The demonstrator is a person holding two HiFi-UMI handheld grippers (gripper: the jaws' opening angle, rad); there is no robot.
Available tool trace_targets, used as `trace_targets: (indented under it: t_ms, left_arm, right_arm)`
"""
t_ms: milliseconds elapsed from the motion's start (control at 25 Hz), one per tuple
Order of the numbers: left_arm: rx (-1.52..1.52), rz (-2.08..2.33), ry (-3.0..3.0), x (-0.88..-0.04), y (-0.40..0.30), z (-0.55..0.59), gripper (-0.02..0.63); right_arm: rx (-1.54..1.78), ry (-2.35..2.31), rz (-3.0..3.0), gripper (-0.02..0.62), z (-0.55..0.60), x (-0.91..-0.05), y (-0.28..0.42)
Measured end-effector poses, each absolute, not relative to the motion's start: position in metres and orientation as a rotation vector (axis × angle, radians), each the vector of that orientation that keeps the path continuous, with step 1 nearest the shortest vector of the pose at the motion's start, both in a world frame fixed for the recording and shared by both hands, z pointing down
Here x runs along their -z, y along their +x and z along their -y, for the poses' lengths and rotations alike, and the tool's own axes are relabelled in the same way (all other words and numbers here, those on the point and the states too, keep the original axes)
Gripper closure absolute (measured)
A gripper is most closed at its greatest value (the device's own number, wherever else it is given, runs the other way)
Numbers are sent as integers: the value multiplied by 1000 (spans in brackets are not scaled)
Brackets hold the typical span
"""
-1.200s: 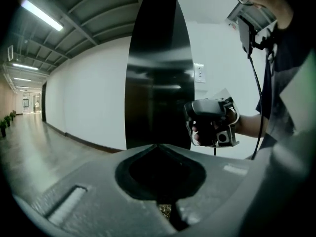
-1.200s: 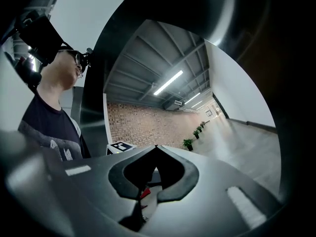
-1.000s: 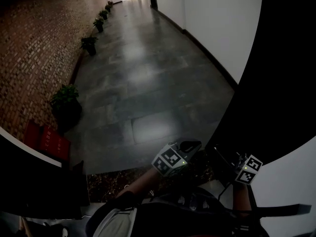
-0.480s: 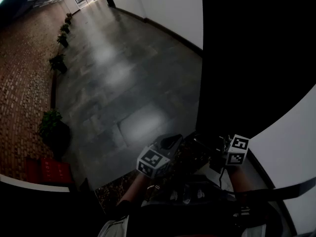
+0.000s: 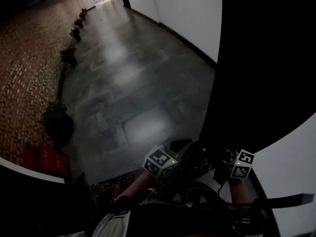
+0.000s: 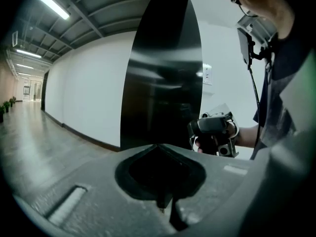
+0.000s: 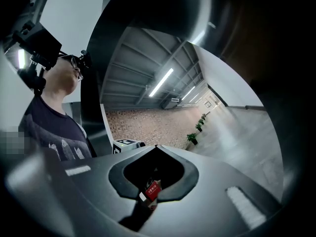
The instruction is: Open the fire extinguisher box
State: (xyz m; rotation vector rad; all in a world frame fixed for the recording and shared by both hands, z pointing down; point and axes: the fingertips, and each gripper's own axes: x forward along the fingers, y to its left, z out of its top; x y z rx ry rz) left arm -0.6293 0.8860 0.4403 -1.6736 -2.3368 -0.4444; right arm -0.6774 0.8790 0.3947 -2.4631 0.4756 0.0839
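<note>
Box (image 5: 47, 158) sits at the wall just beside the near planter (image 5: 57, 125), door state unreadable, so progress unsettled; left gripper (image 6: 158, 147) and right gripper (image 7: 156, 147), both closed and empty, well apart from planter.

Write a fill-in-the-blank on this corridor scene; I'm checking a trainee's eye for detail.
The low rectangular fire extinguisher box is coloured ___.
It stands against the ___ wall, near a green plant in a dark pot.
The left gripper, grey plastic, has its jaws ___.
Missing words: red; brick; shut.
</note>
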Motion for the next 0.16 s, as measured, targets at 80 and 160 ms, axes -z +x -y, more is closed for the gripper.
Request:
trace_targets:
  t_ms: [80,160]
  left_arm:
    - [417,2351,-1735,-425,-620,-885,603]
    - [384,2350,-1800,-413,-607,-882,603]
  right_arm:
    - [-57,-2494,-507,595,-871,-386,-669]
    - [-27,-2520,-545,595,-863,-378,-659]
